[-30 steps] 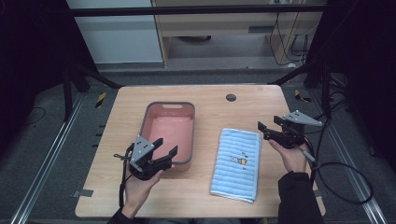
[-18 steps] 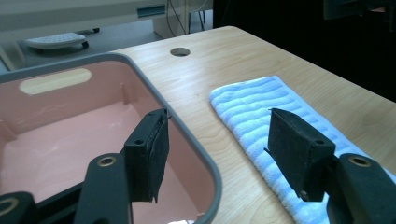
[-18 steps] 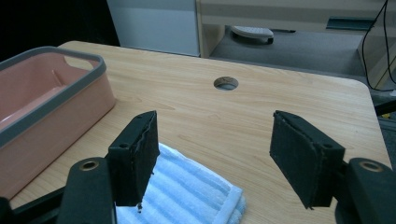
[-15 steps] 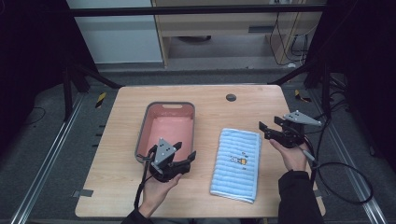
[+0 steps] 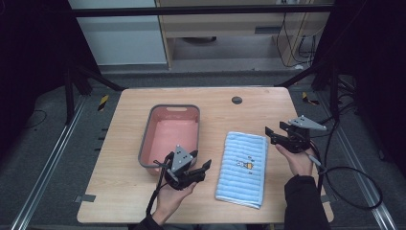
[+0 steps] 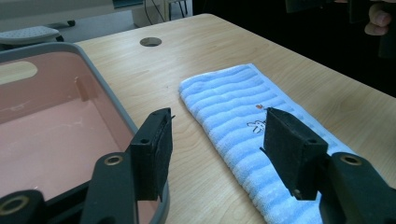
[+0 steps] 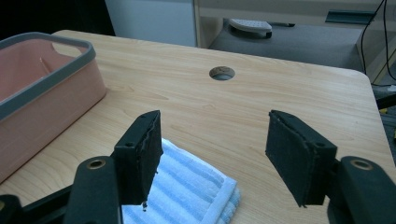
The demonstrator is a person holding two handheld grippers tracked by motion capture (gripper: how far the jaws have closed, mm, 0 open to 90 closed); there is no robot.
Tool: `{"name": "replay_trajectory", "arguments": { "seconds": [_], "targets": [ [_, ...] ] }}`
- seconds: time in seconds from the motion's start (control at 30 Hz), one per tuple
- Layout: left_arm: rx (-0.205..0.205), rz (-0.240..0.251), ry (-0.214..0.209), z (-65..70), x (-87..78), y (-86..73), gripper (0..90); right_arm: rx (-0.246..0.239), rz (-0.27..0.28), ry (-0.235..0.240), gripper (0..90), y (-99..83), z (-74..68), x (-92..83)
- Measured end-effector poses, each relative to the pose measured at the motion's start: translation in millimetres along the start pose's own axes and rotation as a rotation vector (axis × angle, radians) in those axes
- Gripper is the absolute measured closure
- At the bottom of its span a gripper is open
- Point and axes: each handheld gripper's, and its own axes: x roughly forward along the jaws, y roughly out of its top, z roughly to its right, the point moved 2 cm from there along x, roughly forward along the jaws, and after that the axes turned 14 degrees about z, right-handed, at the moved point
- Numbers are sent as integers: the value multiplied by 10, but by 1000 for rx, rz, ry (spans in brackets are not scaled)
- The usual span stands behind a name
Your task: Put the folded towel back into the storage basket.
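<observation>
A folded blue striped towel [image 5: 242, 168] lies flat on the wooden table [image 5: 119, 120], right of centre, long edges running front to back. The high view shows its whole outline and a small embroidered motif near its middle; the left gripper view [image 6: 261, 135] resolves that motif as a small figure with an orange mark above it.

Just left of the towel stands a pink tub [image 5: 171, 134] with a grey rim — apart from the towel, with bare wood between them. The left gripper view shows the tub's inside [image 6: 42, 135], with a handle slot in its far wall.

The left gripper [image 5: 195, 170] hovers over the strip between the tub's near right corner and the towel, jaws spread wide and holding nothing. Its own view places one jaw over the tub rim, the other over the towel.

The right gripper [image 5: 274, 133] sits at the towel's far right corner, jaws likewise wide apart and empty. Its own view shows the towel corner [image 7: 187, 191] below the jaws and a round cable hole [image 7: 222, 73] beyond — seen from above near the table's far edge [image 5: 236, 100].
</observation>
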Motion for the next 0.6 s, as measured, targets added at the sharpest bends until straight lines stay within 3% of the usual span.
{"name": "replay_trajectory", "arguments": {
  "seconds": [0.6],
  "targets": [
    [22, -65, -42, 210, 184, -241, 476, 15, -62, 3, 431, -262, 46, 75]
  ]
}}
